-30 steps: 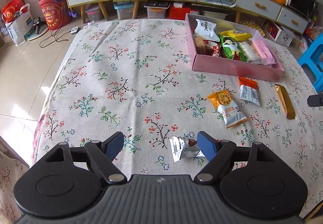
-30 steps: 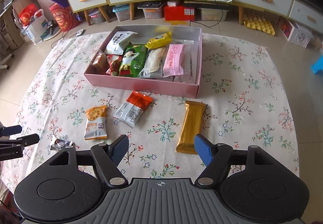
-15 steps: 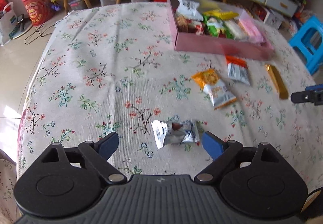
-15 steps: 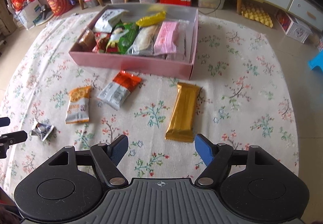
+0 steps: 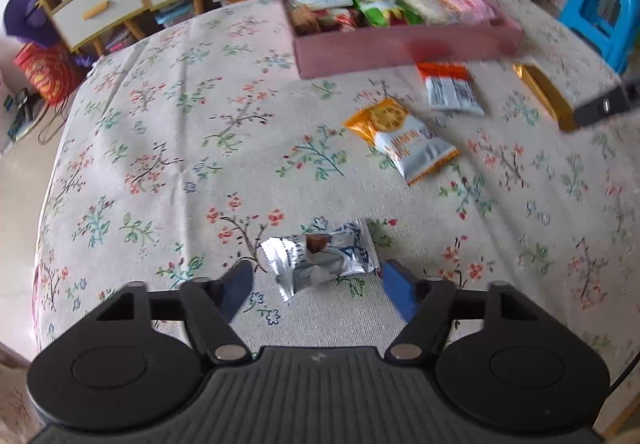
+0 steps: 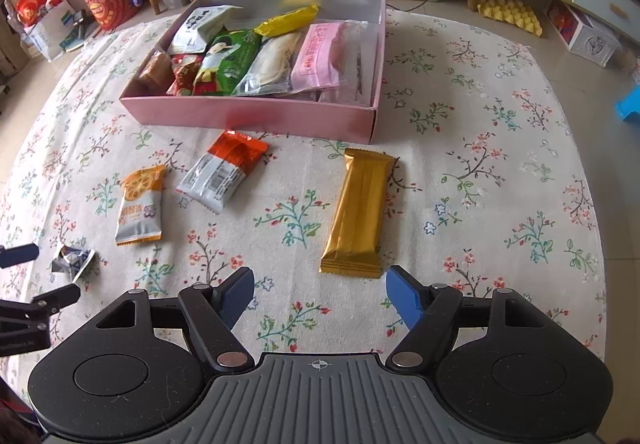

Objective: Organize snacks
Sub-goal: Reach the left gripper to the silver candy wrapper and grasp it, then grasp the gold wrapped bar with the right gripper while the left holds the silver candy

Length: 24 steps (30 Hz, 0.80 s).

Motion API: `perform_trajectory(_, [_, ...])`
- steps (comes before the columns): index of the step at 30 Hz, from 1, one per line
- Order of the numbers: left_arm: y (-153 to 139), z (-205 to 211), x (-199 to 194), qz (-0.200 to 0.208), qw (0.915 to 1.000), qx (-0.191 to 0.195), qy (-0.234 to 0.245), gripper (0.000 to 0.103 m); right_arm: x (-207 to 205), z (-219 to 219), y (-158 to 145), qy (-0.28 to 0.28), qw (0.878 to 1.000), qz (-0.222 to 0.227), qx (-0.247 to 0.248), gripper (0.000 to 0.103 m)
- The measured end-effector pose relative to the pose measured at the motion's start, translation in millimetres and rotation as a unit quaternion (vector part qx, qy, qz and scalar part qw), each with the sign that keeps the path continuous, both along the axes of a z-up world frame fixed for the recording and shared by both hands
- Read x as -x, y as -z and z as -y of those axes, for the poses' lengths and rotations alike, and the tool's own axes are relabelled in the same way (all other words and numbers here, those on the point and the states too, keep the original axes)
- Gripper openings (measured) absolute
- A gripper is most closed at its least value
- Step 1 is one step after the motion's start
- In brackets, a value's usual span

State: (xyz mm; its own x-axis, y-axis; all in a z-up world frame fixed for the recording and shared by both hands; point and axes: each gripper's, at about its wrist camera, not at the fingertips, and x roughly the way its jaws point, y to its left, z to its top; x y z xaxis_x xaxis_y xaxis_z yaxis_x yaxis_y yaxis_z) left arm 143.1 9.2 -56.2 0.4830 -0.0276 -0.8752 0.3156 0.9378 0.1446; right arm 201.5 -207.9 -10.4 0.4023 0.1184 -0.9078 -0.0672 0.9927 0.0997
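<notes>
We count four loose snack packets on the cloth: one crumpled silver wrapper (image 5: 320, 258), one orange biscuit pack (image 6: 140, 206), one orange-and-white pack (image 6: 222, 172) and one gold bar (image 6: 358, 212). We see one pink box (image 6: 248, 116) holding at least seven packets, though overlaps hide any exact total. We count two grippers.

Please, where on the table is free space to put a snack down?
Bare cloth lies right of the gold bar and pink box, and left of the silver packet. It is crowded between the box and the orange packet.
</notes>
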Motion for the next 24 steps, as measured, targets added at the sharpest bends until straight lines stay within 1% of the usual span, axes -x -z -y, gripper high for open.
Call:
perform_trajectory(1, [2, 2, 1, 0.005, 1.0, -0.002, 0.006, 0.053, -2, 2, 1, 0.004, 1.0, 0.0, 0.001, 0.074])
perform_trajectory(2, [1, 3, 2, 0.01, 0.9999, -0.003, 0.008, 0.048, -3, 3, 2, 0.008, 1.0, 0.001, 0.003, 0.074])
perform_trajectory(3, [0, 4, 1, 0.006, 0.9999, 0.001, 0.011, 0.042, -5, 5, 3, 0.011, 1.0, 0.002, 0.005, 0.074])
perform_trajectory(6, [-3, 4, 0, 0.0, 1.0, -0.001, 0.005, 0.035, -11, 11, 4, 0.024, 1.0, 0.008, 0.008, 0.074])
perform_trajectory(7, [-5, 3, 0, -0.001, 1.0, 0.003, 0.002, 0.029, -13, 13, 4, 0.029, 0.999, 0.011, 0.008, 0.074])
perform_trajectory(8, [-7, 1, 0, -0.001, 0.9999, 0.011, -0.002, 0.027, -15, 16, 5, 0.035, 0.999, 0.014, 0.008, 0.074])
perform_trajectory(10, [-10, 0, 0, 0.001, 0.9997, 0.025, -0.007, 0.025, -19, 20, 6, 0.046, 0.999, 0.015, 0.005, 0.074])
perform_trajectory(14, [-15, -1, 1, 0.007, 0.9992, 0.039, -0.009, 0.024, -23, 24, 11, 0.057, 0.998, 0.012, 0.002, 0.074])
perform_trajectory(18, [-19, 0, 1, 0.013, 0.9985, 0.053, -0.007, 0.023, -22, 17, 17, 0.047, 0.999, 0.011, 0.008, 0.074])
perform_trajectory(21, [-21, 1, 2, 0.016, 0.9984, 0.054, -0.006, 0.023, -20, 7, 24, 0.028, 0.999, 0.01, 0.024, 0.074])
perform_trajectory(23, [-21, 2, 3, 0.018, 0.9984, 0.052, -0.005, 0.023, -19, -1, 31, 0.014, 0.999, 0.004, 0.04, 0.07])
perform_trajectory(24, [-21, 2, 3, 0.018, 0.9985, 0.052, -0.005, 0.023, -19, -5, 34, 0.006, 0.999, 0.0, 0.049, 0.066])
